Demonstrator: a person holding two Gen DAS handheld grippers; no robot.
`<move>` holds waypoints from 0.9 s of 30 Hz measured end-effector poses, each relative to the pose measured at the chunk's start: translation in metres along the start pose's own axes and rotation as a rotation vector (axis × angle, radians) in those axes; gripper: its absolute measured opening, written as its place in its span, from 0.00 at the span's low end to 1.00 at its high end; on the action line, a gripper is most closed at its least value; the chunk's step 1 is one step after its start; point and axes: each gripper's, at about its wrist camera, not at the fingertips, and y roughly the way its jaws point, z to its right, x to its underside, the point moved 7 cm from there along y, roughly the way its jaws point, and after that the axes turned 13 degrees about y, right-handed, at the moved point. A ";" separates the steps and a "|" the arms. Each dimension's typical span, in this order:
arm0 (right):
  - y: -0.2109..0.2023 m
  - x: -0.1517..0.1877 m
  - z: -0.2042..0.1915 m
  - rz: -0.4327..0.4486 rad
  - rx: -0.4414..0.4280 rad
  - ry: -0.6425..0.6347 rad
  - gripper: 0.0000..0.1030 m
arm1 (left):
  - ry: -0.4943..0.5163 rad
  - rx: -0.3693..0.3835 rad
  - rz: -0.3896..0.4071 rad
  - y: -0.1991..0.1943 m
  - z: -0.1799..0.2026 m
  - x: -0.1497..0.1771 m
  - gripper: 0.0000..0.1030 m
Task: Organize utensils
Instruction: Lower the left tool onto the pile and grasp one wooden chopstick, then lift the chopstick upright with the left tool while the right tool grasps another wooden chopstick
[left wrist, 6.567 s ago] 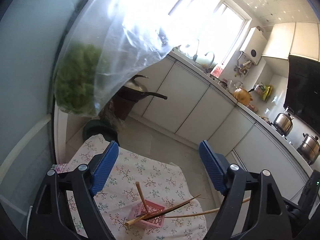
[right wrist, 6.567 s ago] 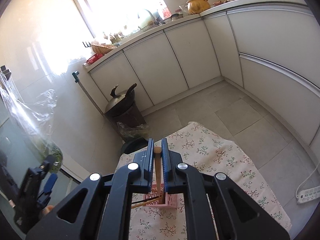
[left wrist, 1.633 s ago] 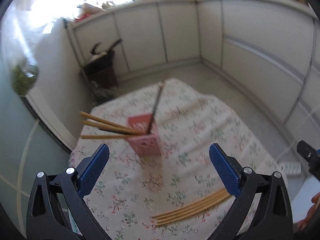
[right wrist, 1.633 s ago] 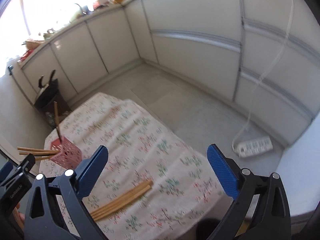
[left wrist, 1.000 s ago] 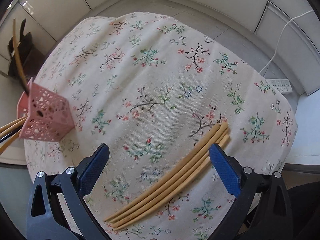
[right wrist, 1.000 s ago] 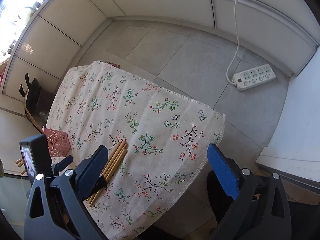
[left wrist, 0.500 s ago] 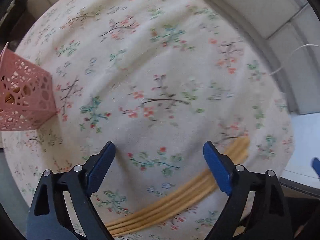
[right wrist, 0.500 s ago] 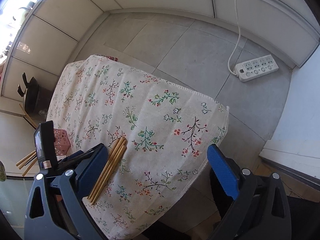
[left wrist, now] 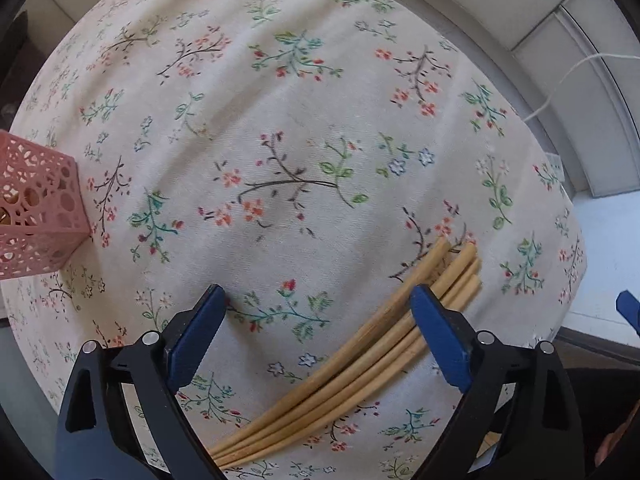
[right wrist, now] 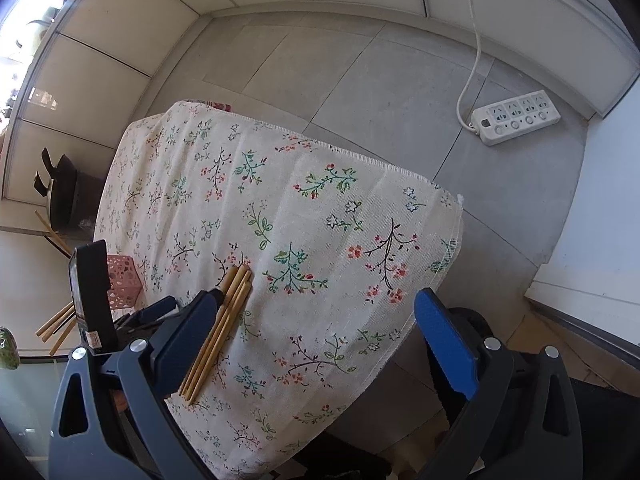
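**Left gripper spread over the chopsticks**

On the floral tablecloth (left wrist: 280, 128) I am looking down at four loose chopsticks (left wrist: 360, 364) lying side by side, running from 7 toward 2 o'clock. I am holding the left gripper (left wrist: 318, 312) with jaws wide apart, having just been opening; its right pad is overlapping the bundle, gripping nothing. The pink holder (left wrist: 36, 208) is standing at 9 o'clock. My right gripper (right wrist: 316, 320) is hanging open and empty.
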 end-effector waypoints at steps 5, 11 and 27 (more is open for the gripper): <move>0.001 -0.001 0.002 -0.009 0.000 0.011 0.94 | 0.016 -0.019 0.018 -0.002 -0.011 -0.002 0.82; 0.006 0.002 0.002 -0.045 -0.012 0.039 0.94 | 0.123 -0.078 0.023 -0.005 0.018 -0.007 0.38; 0.080 0.047 -0.071 -0.155 0.114 -0.108 0.49 | 0.007 -0.219 0.323 -0.109 -0.039 0.051 0.06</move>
